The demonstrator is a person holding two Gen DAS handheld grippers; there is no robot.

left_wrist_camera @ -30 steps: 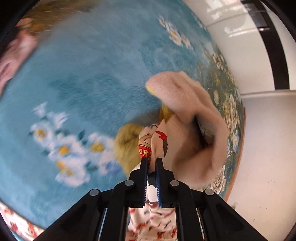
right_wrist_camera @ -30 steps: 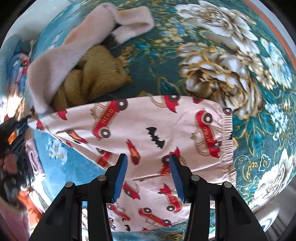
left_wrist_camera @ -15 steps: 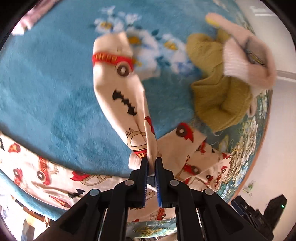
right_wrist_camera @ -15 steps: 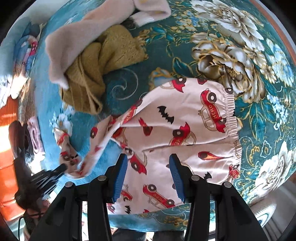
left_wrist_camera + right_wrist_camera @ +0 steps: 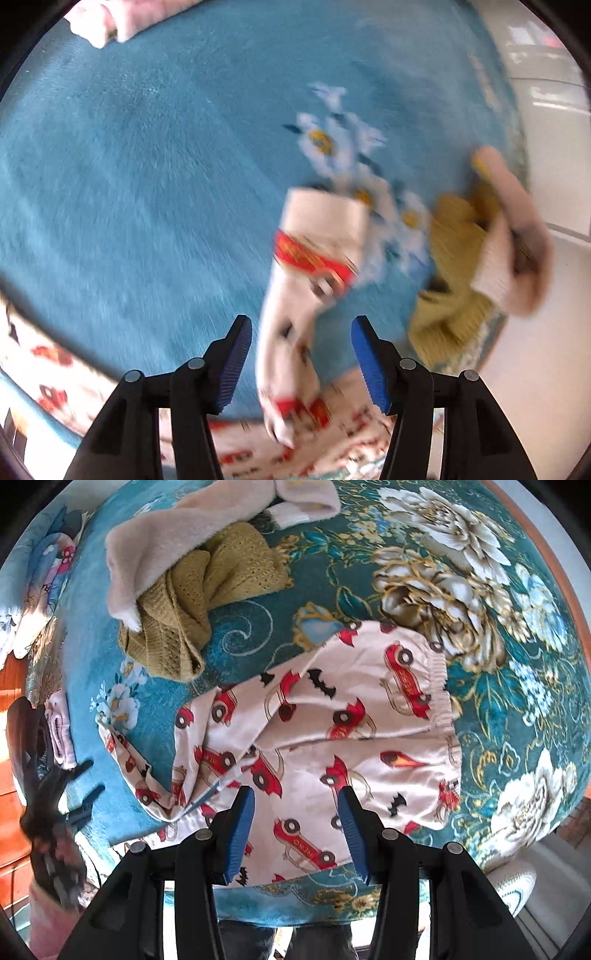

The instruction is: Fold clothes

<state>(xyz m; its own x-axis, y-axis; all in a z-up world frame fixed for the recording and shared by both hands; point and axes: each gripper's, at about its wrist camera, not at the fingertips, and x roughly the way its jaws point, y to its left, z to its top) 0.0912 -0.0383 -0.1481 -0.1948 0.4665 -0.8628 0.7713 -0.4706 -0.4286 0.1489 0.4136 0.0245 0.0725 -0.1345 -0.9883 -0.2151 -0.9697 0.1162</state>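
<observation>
- The left gripper (image 5: pixel 301 363) hangs over the blue floral blanket (image 5: pixel 129 177), its jaws spread wide and holding nothing; one blurred leg of the car-print pajama pants (image 5: pixel 295 321) lies loose in the gap between the blue pads.
- That leg runs away from the jaws toward the white-and-yellow flower motif (image 5: pixel 343 147) in the blanket's weave, its cuff just short of it.
- The right gripper (image 5: pixel 297 832) hovers with jaws likewise apart and empty, above the seat of the pants (image 5: pixel 332 738), which lie spread near the front edge of the bed.
- The elastic waistband (image 5: pixel 441 698) faces the right-hand side of the bed, lying on the teal peony-patterned bedspread (image 5: pixel 517 686).
- One pant leg (image 5: pixel 129 768) trails left across the blue blanket, ending just beside the left gripper, seen blurred at the left rim of the right wrist view.
- Toward the far edge, a mustard knit garment (image 5: pixel 192 602) lies crumpled, with a pale pink fleece garment (image 5: pixel 177 528) draped over and touching it.
- More folded fabric (image 5: pixel 37 579) sits at the far left corner.
- A person's dark trouser legs (image 5: pixel 280 941) show below the bed's front edge.
</observation>
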